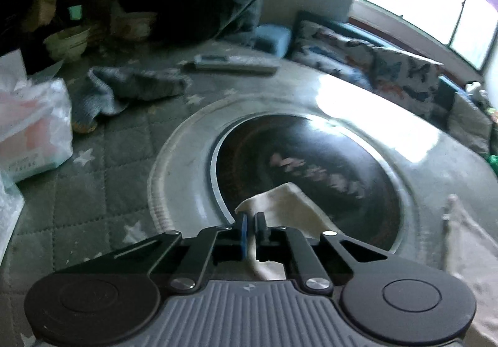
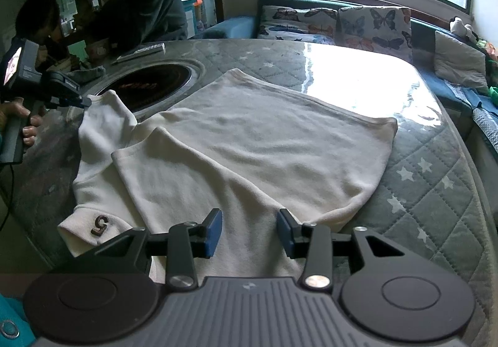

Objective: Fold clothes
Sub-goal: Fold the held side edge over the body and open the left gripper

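Left tool (image 1: 251, 227) pinched a sleeve of the cream shirt (image 2: 249, 141) — right tool (image 2: 249, 230) gaped wide above its hem. It lay flat on the quilted, star-patterned table (image 2: 435, 191), beside butterfly cushions (image 2: 336, 23).

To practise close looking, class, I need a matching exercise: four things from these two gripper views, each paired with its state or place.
Things:
1. left gripper
2. right gripper
3. white T-shirt
4. butterfly cushions

States or places:
A. jaws open, above the shirt's near edge
B. on the bench under the window
C. jaws shut on a shirt sleeve
D. spread on the quilted table cover

Pairs: 1-C, 2-A, 3-D, 4-B
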Action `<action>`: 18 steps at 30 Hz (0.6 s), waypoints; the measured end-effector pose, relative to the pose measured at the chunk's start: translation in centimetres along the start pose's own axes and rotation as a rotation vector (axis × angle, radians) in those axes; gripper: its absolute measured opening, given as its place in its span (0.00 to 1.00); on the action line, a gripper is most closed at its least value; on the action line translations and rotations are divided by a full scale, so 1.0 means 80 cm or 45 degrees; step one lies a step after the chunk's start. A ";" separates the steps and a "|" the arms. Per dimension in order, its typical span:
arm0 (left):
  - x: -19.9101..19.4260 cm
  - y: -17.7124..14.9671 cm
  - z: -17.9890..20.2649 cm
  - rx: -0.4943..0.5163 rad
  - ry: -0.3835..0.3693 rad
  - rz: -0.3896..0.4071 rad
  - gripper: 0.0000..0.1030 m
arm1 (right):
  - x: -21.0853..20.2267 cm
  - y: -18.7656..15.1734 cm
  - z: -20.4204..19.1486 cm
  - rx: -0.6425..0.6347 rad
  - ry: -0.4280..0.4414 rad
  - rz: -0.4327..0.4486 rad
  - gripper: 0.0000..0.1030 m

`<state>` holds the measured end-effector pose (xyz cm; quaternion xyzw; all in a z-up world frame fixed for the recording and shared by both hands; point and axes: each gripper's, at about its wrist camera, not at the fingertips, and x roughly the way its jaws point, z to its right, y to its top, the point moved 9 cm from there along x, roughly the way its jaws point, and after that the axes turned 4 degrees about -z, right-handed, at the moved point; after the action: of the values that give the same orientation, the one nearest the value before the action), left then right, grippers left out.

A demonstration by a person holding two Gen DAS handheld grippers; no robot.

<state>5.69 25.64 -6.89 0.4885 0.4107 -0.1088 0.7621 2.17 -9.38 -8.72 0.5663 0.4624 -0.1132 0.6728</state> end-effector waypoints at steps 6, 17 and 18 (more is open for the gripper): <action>-0.062 0.005 0.075 0.103 -0.265 0.047 0.04 | -0.009 0.003 0.003 0.021 0.001 0.031 0.38; -0.186 -0.060 0.251 0.417 -0.932 -0.064 0.04 | -0.027 -0.002 0.024 0.114 -0.012 0.068 0.38; -0.192 -0.073 0.264 0.453 -0.990 -0.096 0.04 | -0.028 -0.003 0.027 0.123 -0.015 0.069 0.38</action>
<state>3.52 1.51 4.48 0.5195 0.0852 -0.3819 0.7596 1.87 -12.11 -7.37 0.6099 0.4369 -0.1205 0.6501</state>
